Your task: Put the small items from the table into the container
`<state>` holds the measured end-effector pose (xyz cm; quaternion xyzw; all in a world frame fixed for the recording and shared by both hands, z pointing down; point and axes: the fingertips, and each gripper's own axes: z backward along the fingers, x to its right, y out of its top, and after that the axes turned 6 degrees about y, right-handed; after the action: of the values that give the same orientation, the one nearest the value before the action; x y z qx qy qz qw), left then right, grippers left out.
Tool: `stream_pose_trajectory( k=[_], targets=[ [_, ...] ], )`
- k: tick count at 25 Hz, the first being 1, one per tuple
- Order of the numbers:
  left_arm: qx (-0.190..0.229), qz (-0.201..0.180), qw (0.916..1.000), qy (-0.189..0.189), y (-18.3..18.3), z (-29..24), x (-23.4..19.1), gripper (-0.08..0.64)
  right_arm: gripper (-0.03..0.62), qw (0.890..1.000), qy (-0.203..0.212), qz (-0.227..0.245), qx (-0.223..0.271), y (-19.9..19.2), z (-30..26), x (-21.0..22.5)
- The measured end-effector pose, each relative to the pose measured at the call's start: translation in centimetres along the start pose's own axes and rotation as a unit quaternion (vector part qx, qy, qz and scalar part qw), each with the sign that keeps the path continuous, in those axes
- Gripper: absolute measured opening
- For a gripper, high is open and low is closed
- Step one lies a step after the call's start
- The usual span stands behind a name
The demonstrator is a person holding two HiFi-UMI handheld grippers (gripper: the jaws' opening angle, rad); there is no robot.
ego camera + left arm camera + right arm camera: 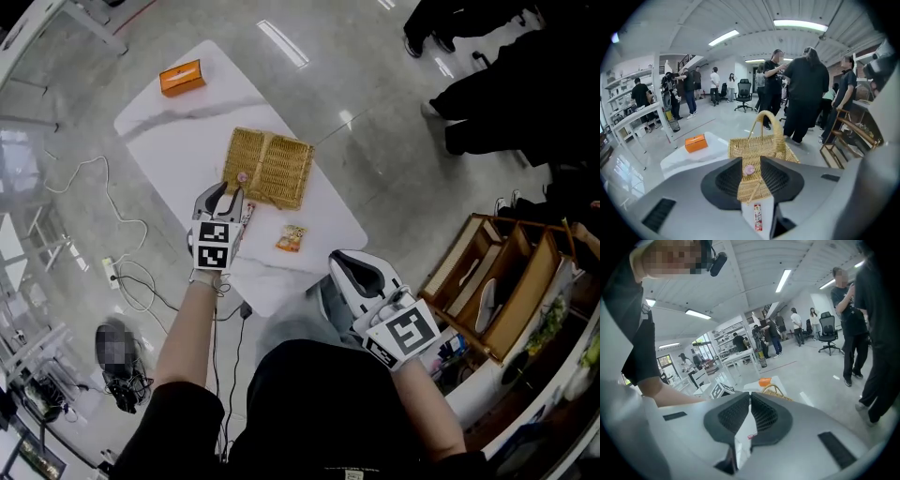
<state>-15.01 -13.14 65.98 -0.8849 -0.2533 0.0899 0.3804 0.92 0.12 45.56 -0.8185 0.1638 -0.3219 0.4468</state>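
Pinching a pink candy (749,170), left tool (751,162) hovers at basket's (740,146) edge; right tool (750,397) clenched empty; orange box (695,143) beyond.

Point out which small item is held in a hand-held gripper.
The round pink item, pinched in the jaws of the left hand-held gripper. The red stick pack and the orange snack packet lie on the table.

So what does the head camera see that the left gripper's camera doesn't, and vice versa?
Only the head view: the yellow snack packet on the table, and the trailing white cables. Only the left gripper view: the office chair and the wall shelves. Both: the wicker basket, the orange box, and the small pink item pinched in the left gripper.
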Motion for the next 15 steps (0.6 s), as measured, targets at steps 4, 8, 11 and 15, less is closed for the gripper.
stream_pose_trajectory(
  k=[4, 8, 11, 15],
  targets=[
    [0.033, -0.002, 0.9994, -0.007, 2.5, 3.7, 1.2, 0.103, 0.011, 1.0, 0.002, 0.017, 0.015, 2.0, 0.2, -0.5],
    [0.085, -0.005, 0.9963, -0.014, 6.5, 8.7, 2.8, 0.103, 0.011, 0.999, 0.005, 0.027, 0.027, 3.7, 0.8, -1.2],
    [0.127, -0.007, 0.9918, -0.011, 9.7, 12.4, 3.3, 0.103, 0.011, 0.998, 0.015, 0.036, 0.043, 5.2, 0.6, -1.6],
    [0.169, -0.011, 0.9855, 0.005, 13.0, 17.6, 3.4, 0.103, 0.011, 0.995, 0.042, 0.051, 0.071, 8.0, 0.2, -3.1]
  ],
)
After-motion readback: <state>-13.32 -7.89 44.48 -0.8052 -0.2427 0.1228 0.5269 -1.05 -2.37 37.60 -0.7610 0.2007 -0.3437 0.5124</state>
